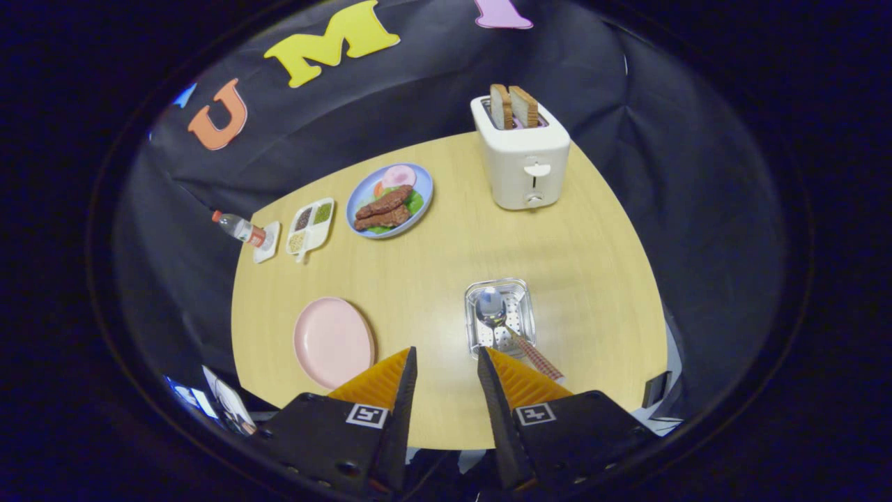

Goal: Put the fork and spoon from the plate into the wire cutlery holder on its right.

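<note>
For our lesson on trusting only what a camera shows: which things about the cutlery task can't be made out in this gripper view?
- Fork: not made out; inside the wire cutlery holder only the spoon reads clearly, the rest too small.
- Spoon's checked handle end: covered by a gripper finger.
- Pink plate: near rim hidden by the other finger.
- Seasoning tray contents: too small to identify.

One hand-held gripper (446, 362) with two fingers, spread apart and holding nothing. One surface (446, 244). Two plates: one pink plate (333, 341) and one blue plate (425, 192) of food. One wire holder (500, 317) with one spoon (491, 310) in it. One toaster (526, 157) with two slices of bread (512, 106). One three-part tray (310, 226). One bottle (237, 227) lying on one small white dish (267, 244).
</note>
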`<state>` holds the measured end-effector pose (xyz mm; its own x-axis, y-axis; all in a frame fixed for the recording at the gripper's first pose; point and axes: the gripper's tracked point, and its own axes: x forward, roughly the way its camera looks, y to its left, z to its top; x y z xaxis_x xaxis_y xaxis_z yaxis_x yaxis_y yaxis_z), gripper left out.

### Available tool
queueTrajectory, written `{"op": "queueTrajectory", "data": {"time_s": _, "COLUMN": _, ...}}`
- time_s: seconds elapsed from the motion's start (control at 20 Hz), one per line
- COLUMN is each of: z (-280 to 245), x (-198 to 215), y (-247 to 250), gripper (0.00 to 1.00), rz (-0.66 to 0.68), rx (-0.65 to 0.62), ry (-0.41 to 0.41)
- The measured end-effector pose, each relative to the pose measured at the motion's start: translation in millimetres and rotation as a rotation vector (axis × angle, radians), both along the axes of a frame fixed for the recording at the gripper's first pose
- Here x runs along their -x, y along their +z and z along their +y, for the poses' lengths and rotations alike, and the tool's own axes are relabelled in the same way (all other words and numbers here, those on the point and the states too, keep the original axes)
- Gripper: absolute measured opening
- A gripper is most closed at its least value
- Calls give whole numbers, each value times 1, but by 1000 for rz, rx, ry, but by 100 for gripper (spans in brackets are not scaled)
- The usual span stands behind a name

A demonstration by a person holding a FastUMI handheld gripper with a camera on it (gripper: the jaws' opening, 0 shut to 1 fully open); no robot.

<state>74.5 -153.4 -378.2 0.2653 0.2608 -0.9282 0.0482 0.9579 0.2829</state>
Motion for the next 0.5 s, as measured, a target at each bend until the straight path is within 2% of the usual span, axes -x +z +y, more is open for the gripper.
{"op": "queueTrajectory", "data": {"time_s": 0.05, "z": 0, "x": -6, "y": 9, "gripper": 56, "rz": -41, "rx": 4, "ry": -11}}
{"op": "queueTrajectory", "data": {"time_s": 0.15, "z": 0, "x": -18, "y": 30, "gripper": 56, "rz": -129, "rx": 14, "ry": -37}}
{"op": "queueTrajectory", "data": {"time_s": 0.25, "z": 2, "x": -25, "y": 55, "gripper": 63, "rz": -218, "rx": 35, "ry": -43}}
{"op": "queueTrajectory", "data": {"time_s": 0.4, "z": 10, "x": -30, "y": 89, "gripper": 75, "rz": -339, "rx": 91, "ry": -26}}
{"op": "queueTrajectory", "data": {"time_s": 0.5, "z": 25, "x": -30, "y": 112, "gripper": 79, "rz": -405, "rx": 98, "ry": -14}}
